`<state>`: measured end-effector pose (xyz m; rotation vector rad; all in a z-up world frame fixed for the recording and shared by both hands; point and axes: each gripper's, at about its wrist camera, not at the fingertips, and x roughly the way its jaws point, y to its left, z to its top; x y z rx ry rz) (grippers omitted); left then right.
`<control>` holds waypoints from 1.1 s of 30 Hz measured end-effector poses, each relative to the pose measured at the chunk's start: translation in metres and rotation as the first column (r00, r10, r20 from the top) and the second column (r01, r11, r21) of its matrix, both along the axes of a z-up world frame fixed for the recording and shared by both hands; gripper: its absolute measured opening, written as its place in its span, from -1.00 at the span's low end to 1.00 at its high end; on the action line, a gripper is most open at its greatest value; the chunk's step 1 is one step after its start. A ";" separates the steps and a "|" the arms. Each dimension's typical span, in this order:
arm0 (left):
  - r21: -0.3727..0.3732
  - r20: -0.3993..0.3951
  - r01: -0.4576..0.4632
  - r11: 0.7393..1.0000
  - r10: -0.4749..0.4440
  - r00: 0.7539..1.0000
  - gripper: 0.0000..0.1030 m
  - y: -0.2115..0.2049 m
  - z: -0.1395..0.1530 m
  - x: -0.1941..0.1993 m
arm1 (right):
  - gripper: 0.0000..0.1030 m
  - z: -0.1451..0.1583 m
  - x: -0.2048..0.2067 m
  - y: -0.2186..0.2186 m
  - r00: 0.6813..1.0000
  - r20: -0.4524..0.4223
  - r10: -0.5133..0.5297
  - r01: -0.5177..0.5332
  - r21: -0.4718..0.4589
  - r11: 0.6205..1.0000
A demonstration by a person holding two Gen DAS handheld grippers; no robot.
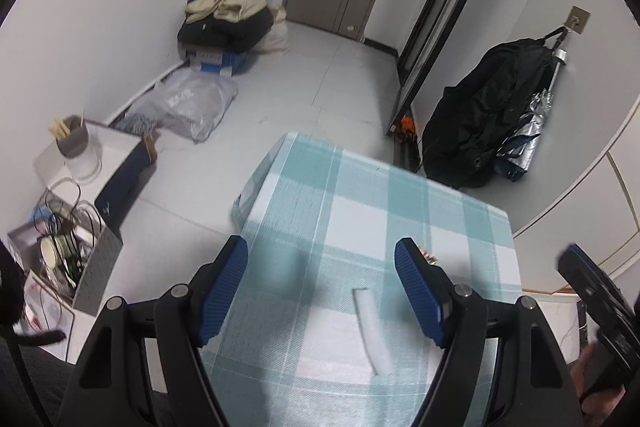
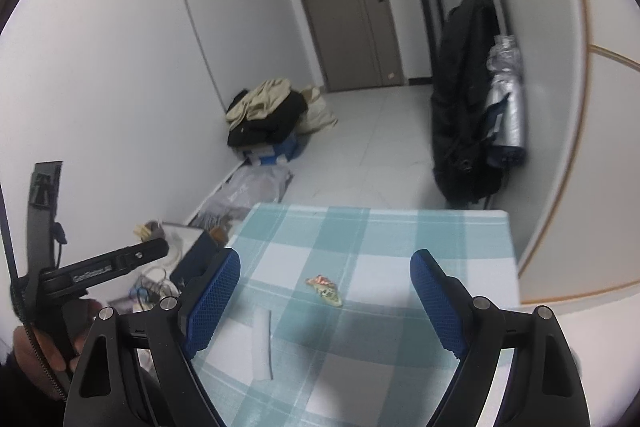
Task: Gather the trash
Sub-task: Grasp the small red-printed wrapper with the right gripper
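Left wrist view: the left gripper [image 1: 320,291] hangs over a table covered in a teal-and-white checked cloth [image 1: 360,195], its blue-padded jaws spread wide with nothing between them but cloth. A white paper strip [image 1: 372,331] lies flat on the cloth just inside the right-hand finger, touching neither pad. A sliver of a crumpled colourful wrapper [image 1: 429,259] peeks out from behind that same finger. At the right edge, the right gripper's black body [image 1: 592,291] shows beside a hand [image 1: 600,375].

In the right wrist view, the right gripper [image 2: 324,303] also stands wide open and empty above the same cloth [image 2: 400,239]. The wrapper [image 2: 325,290] lies between its fingers, nearer mid-table, apart from both pads. The white strip [image 2: 262,343] lies closer in, near the left-hand finger. The left gripper [image 2: 100,271] and the hand holding it [image 2: 44,355] appear at the left edge.

Beyond the table, on the floor against the wall, are a pile of clothes on a blue box [image 2: 268,115] and a clear plastic bag [image 2: 252,187]. A black bag [image 2: 464,95] hangs on the right wall beside a folded silver umbrella [image 2: 506,99].
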<state>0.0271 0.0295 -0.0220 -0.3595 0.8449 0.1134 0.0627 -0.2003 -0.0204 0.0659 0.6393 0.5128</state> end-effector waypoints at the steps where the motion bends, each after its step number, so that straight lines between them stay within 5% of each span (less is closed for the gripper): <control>1: -0.007 -0.007 -0.002 1.000 0.002 1.000 0.42 0.003 -0.002 -0.001 | 0.66 -0.003 0.005 0.007 1.000 -0.003 0.012 -0.012 -0.028 1.000; 16: -0.097 -0.076 -0.034 0.995 0.026 0.997 0.42 0.041 -0.015 0.011 | 0.06 -0.099 0.081 0.072 0.956 -0.250 0.153 -0.211 -0.227 0.951; 21: -0.104 -0.085 -0.040 0.994 0.032 0.996 0.42 0.044 -0.017 0.014 | -0.08 -0.112 0.085 0.082 0.951 -0.270 0.150 -0.218 -0.241 0.946; 27: -0.133 -0.128 -0.015 0.991 -0.003 0.992 0.42 0.041 -0.027 0.018 | -0.57 -0.125 0.087 0.085 0.944 -0.299 0.142 -0.218 -0.240 0.946; 33: -0.115 -0.144 0.035 0.993 -0.051 0.988 0.42 0.028 -0.033 0.018 | -0.60 -0.121 0.078 0.078 0.954 -0.276 0.121 -0.191 -0.243 0.951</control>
